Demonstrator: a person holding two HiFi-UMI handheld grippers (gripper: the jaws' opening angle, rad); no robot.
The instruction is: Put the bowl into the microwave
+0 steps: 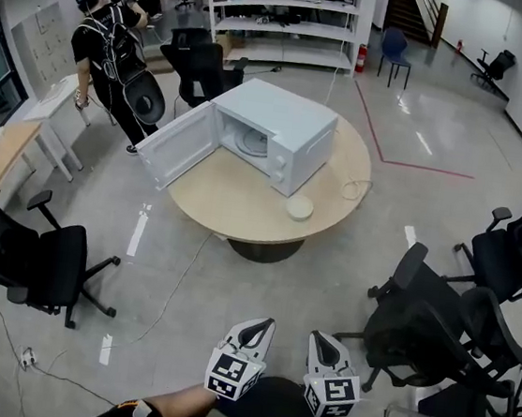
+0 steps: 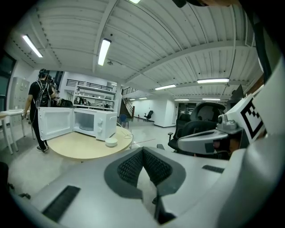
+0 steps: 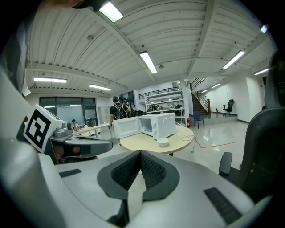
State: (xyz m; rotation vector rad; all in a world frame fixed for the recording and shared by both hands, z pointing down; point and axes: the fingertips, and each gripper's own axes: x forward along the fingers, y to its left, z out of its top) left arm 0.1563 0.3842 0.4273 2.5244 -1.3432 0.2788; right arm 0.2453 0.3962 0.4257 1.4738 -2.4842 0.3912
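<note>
A small white bowl (image 1: 300,207) sits on the round wooden table (image 1: 234,200), just in front of the white microwave (image 1: 285,130). The microwave's door (image 1: 176,144) hangs wide open to the left. Both grippers are held low, far from the table, over the floor. My left gripper (image 1: 263,326) and right gripper (image 1: 318,339) are side by side, each shut with nothing in it. In the left gripper view the bowl (image 2: 111,142) and microwave (image 2: 91,122) lie far beyond the closed jaws. The right gripper view shows the bowl (image 3: 163,142) and microwave (image 3: 158,124) likewise distant.
Black office chairs stand at the right (image 1: 434,337) and left (image 1: 37,260) of the floor between me and the table. A person (image 1: 110,57) stands beyond the microwave door. A white cable (image 1: 353,188) loops on the table's right edge. Shelves (image 1: 285,12) line the back.
</note>
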